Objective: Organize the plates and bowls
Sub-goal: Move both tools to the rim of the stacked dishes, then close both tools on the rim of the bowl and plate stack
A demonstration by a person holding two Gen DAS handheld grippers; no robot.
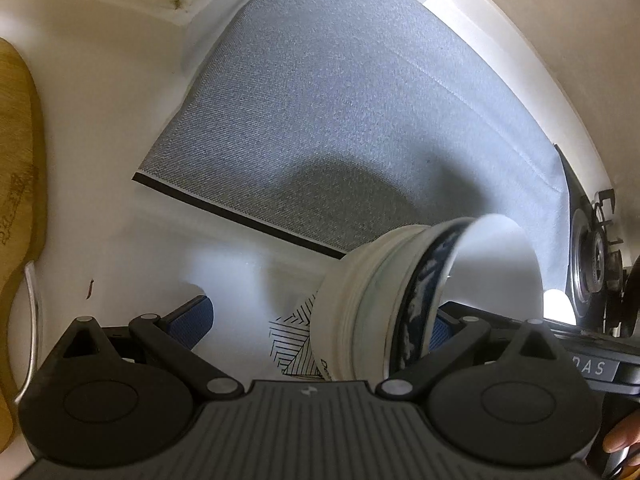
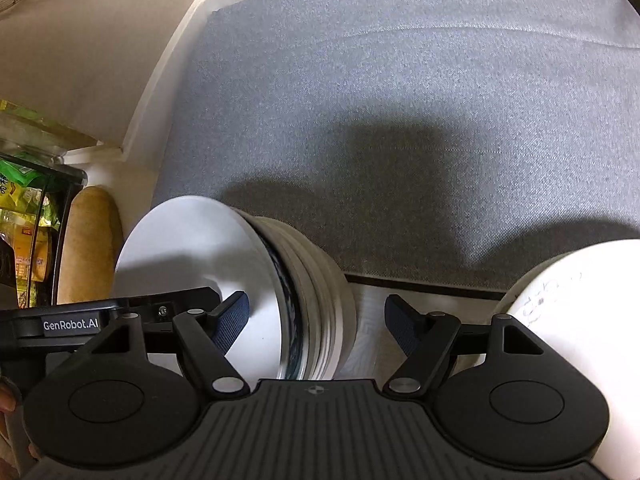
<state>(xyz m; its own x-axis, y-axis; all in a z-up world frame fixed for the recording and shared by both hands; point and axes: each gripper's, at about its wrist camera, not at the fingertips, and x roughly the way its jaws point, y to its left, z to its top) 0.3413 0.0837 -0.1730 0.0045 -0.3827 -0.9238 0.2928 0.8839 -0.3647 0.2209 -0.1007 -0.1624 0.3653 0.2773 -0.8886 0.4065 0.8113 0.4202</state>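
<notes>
A stack of white dishes [image 1: 360, 300] lies tipped on its side at the near edge of the grey mat [image 1: 340, 100]. Its innermost piece is a white bowl [image 1: 496, 264] with a blue pattern outside. My left gripper [image 1: 320, 316] is open around the stack: one pad sits inside the bowl's mouth, the other finger [image 1: 192, 320] stands well apart. In the right wrist view the same stack [image 2: 316, 300] lies between the pads of my right gripper [image 2: 316, 304], which is open. Its left pad [image 2: 234, 320] is in front of the bowl's inside and its right pad [image 2: 400, 328] is short of the stack's base.
Another white dish [image 2: 580, 320] stands at the right. A wooden board [image 1: 16, 160] leans at the left and a stove burner [image 1: 596, 256] is at the right. A shelf with packets [image 2: 28, 220] is at the far left. A black-lined patterned piece [image 1: 292, 344] lies under the stack.
</notes>
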